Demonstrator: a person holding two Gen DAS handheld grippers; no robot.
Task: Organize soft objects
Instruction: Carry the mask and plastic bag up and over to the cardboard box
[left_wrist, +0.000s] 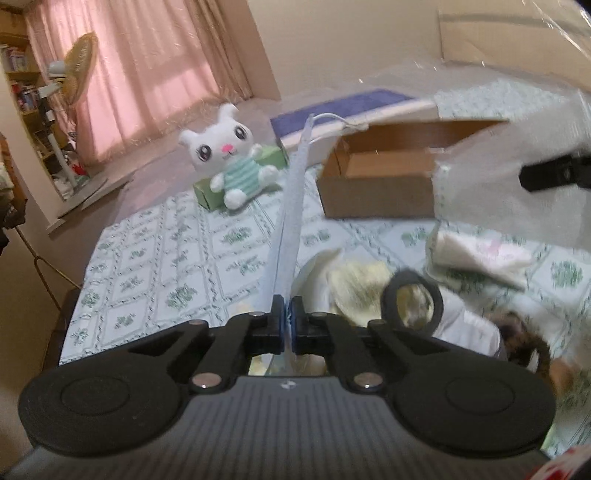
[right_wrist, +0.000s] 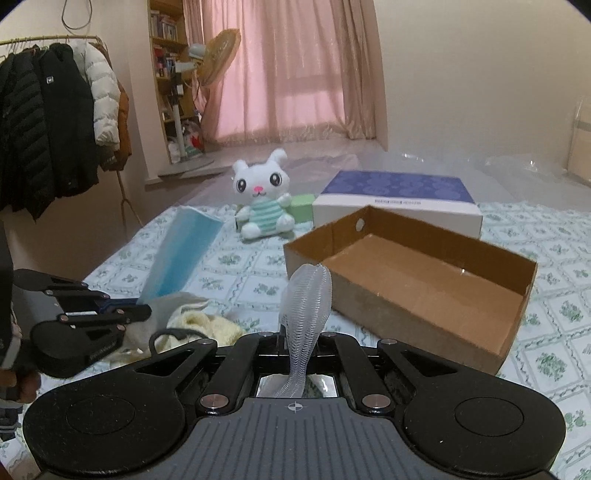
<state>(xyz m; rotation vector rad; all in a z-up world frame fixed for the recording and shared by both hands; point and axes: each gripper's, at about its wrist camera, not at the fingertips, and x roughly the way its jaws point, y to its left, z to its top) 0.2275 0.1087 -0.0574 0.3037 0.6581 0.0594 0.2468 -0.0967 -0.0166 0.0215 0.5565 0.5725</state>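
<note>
My left gripper (left_wrist: 287, 314) is shut on a blue face mask (left_wrist: 291, 206), seen edge-on, held upright above the table; the mask also shows in the right wrist view (right_wrist: 184, 251). My right gripper (right_wrist: 300, 338) is shut on a white foam net sleeve (right_wrist: 306, 295), which stands up in front of an open brown cardboard box (right_wrist: 417, 291). The box also shows in the left wrist view (left_wrist: 376, 177). A pile of soft cloths, cream and white (right_wrist: 199, 325), lies under the left gripper (right_wrist: 110, 314). A white plush bunny (right_wrist: 264, 199) sits at the far side.
A green box (right_wrist: 304, 208) stands behind the bunny. A white box with a purple lid (right_wrist: 399, 201) lies behind the cardboard box. A black ring-shaped item (left_wrist: 412, 302) lies on the cloth pile. The table has a green floral cover (right_wrist: 240, 273). A coat rack (right_wrist: 55, 122) stands left.
</note>
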